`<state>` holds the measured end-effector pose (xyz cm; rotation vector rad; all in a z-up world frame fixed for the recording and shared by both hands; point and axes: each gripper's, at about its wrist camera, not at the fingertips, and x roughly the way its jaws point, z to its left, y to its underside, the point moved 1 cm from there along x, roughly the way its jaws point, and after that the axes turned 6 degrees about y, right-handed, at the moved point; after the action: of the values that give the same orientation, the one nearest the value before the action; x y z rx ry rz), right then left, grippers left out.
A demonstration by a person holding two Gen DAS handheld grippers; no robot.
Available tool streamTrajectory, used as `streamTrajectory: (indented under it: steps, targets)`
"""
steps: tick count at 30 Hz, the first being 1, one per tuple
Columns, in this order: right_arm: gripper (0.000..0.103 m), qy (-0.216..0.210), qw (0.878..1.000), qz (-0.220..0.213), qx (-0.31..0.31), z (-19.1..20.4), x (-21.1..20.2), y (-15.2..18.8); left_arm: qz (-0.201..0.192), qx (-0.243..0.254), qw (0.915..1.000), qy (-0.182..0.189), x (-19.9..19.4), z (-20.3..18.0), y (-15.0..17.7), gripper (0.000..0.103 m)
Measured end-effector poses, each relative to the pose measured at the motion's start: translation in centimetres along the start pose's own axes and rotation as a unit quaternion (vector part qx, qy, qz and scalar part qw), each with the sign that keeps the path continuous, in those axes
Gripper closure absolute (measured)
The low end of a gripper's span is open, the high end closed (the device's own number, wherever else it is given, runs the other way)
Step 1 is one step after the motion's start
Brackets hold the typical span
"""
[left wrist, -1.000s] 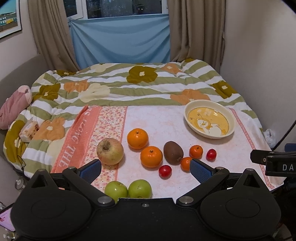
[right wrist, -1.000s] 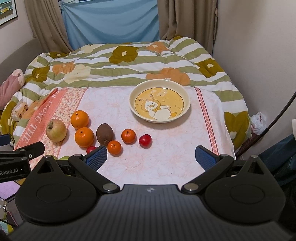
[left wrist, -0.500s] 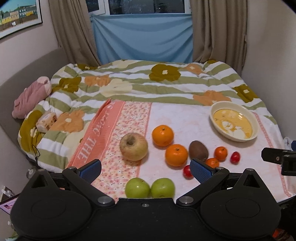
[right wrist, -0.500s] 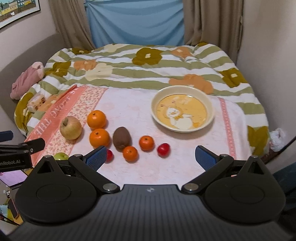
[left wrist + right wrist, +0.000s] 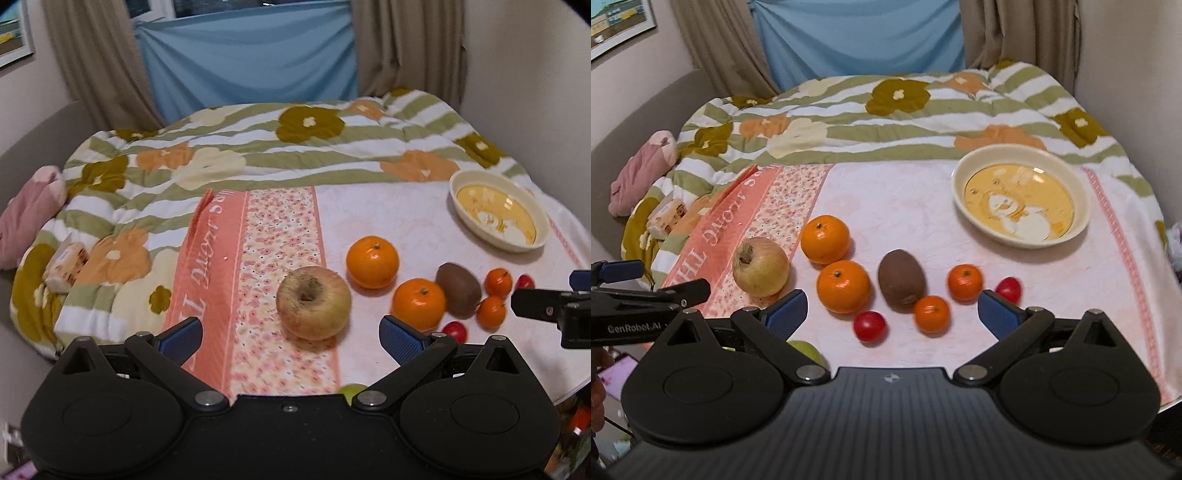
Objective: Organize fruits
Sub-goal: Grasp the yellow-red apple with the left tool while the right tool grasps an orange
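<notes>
Fruit lies on a pink cloth on the bed: a yellow-red apple (image 5: 313, 302) (image 5: 761, 267), two large oranges (image 5: 824, 239) (image 5: 843, 286), a brown kiwi (image 5: 901, 280), two small mandarins (image 5: 964, 282) (image 5: 932, 313), two red cherry tomatoes (image 5: 869, 325) (image 5: 1008, 289) and a green apple (image 5: 807, 352) half hidden by my right gripper. A cream bowl (image 5: 1021, 198) (image 5: 498, 210) stands empty at the back right. My left gripper (image 5: 290, 334) is open just in front of the yellow-red apple. My right gripper (image 5: 892, 314) is open just before the small fruits.
A flowered quilt (image 5: 886, 110) covers the bed behind the cloth. A pink soft toy (image 5: 642, 166) and a wrapped packet (image 5: 666, 218) lie at the left edge. Walls stand close on the right and left; curtains hang at the back.
Both grippers have moved forward and lower toward the fruit. The left view has swung left, so the yellow-red apple now sits between its fingers. No fruit has moved.
</notes>
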<state>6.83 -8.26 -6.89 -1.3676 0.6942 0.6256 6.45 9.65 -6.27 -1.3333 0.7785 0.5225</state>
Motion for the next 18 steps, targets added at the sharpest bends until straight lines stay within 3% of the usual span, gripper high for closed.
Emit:
streamTrajectory:
  steps: [10,18]
  targets:
    - [0.0,0.035,0.998,0.027,0.043,4.4,5.4,-0.3,0.033,0.072,0.9951,0.059,6.0,1.9,-0.8,0.001]
    - [0.0,0.052,0.996,0.051,0.057,5.8,9.4,-0.3,0.062,0.111,0.9868,0.1,10.5,1.6,-1.4,0.008]
